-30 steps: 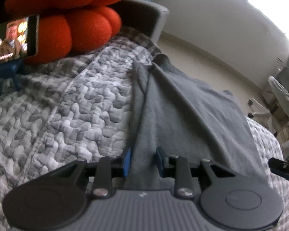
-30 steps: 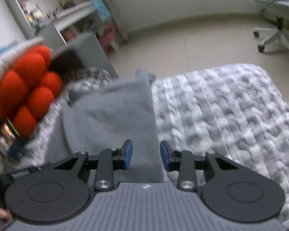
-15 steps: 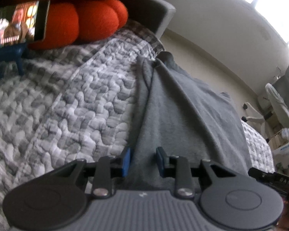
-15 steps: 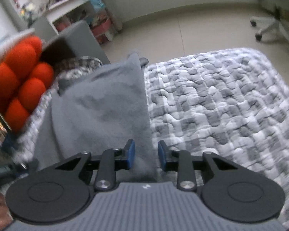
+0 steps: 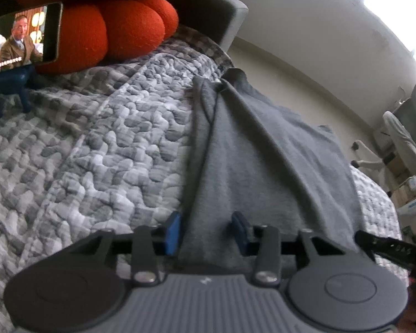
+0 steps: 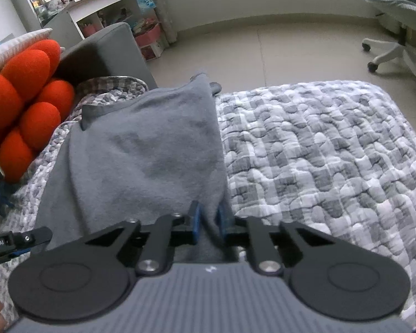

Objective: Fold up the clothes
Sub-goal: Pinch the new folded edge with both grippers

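Right tongs, just closing, pinch the near edge of a grey garment spread on the quilted bed; left tongs stand part open astride its other edge. Orange cushion lies at ten o'clock.

Right gripper jaws just closed, pinching grey garment edge on quilt
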{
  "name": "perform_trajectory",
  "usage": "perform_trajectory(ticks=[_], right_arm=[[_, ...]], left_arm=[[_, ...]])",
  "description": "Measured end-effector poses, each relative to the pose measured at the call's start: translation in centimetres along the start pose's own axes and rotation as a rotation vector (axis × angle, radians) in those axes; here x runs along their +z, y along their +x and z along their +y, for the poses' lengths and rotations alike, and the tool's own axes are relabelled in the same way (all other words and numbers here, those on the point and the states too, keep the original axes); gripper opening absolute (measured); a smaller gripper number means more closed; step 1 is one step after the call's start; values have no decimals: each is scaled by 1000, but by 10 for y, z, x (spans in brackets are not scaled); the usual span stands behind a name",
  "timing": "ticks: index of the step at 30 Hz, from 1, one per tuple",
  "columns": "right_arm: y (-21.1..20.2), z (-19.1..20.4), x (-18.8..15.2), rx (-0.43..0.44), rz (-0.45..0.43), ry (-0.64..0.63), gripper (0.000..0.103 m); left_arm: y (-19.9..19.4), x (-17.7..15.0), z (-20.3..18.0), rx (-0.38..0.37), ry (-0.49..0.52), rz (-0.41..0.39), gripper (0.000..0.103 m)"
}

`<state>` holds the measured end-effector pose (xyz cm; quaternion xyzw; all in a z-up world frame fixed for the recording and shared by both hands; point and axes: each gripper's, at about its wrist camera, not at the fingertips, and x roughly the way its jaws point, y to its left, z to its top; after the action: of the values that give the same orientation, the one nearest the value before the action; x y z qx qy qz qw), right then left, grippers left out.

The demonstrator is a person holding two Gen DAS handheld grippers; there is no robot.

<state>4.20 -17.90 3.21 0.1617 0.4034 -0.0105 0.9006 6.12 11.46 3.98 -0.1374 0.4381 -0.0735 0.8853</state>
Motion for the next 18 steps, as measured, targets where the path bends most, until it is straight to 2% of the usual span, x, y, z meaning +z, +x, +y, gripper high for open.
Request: perform_trajectory(ticks=[3,8,11,18], right_arm=[[0,-1,0,7,-2,3,11],[-2,2,0,6,-4,-16,19],[-7,0,0,16,-13,-10,19],[-5,0,-1,5,-7,-29,19]], left_arm=[[-1,-1,2,8,-4,-3,30],[-5,2,10,-19,-45,9,30],[-7,4,15,-35,-70,13,30],[-4,-1,2,-34,4,-3,28]])
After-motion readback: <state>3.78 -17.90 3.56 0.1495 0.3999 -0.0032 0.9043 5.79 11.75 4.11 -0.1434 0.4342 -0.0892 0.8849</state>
